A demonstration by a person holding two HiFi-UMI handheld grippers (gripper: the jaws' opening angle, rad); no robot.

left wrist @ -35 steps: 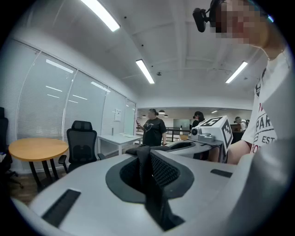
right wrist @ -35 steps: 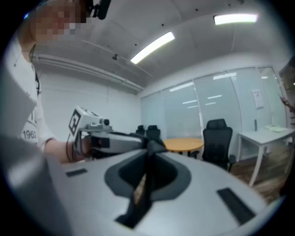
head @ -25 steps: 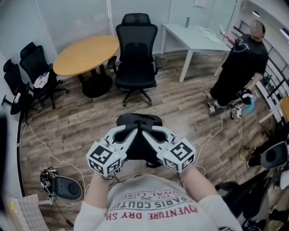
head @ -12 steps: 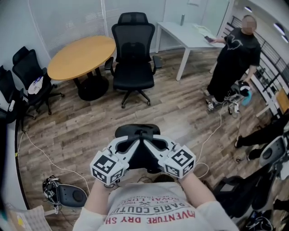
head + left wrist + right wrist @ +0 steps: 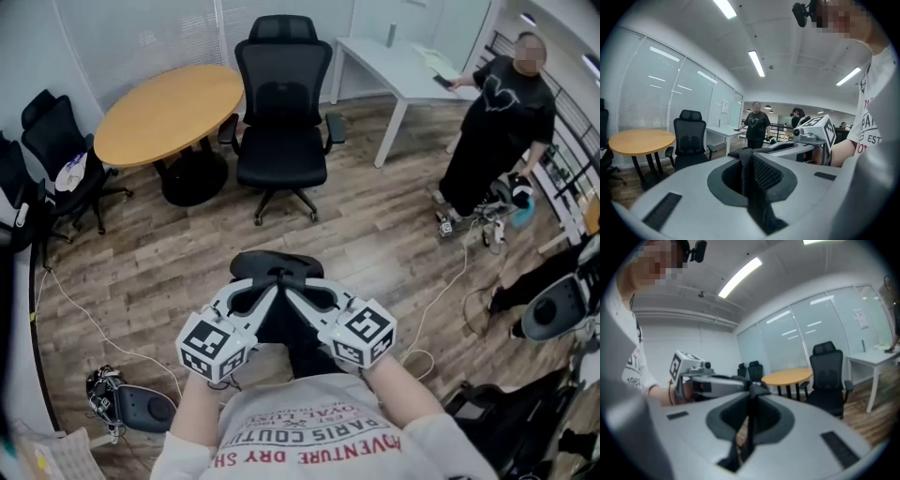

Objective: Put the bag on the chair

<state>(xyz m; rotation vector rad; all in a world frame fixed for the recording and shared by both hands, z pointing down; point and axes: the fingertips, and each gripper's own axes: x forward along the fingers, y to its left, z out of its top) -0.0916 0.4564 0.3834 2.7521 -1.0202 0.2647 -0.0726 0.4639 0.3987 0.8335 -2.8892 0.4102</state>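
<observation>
A black bag (image 5: 274, 266) hangs in front of my body, and both grippers pinch its top from either side. My left gripper (image 5: 270, 284) is shut on a black mesh strap (image 5: 754, 176) of the bag. My right gripper (image 5: 291, 284) is shut on a thin black strap (image 5: 750, 427). The two sets of jaws meet tip to tip. The black office chair (image 5: 281, 112) stands empty ahead, facing me, about a body length away. It also shows in both gripper views: the chair (image 5: 689, 140) and the chair (image 5: 827, 376).
A round wooden table (image 5: 169, 108) stands left of the chair and a white desk (image 5: 403, 75) right of it. A person in black (image 5: 492, 131) stands by the desk. Spare black chairs (image 5: 56, 159), floor cables (image 5: 75, 309) and a floor device (image 5: 131, 405) are at left.
Both grippers keep their hold on the bag and have sunk slightly lower and left in the head view. The person in black has shifted a little by the desk.
</observation>
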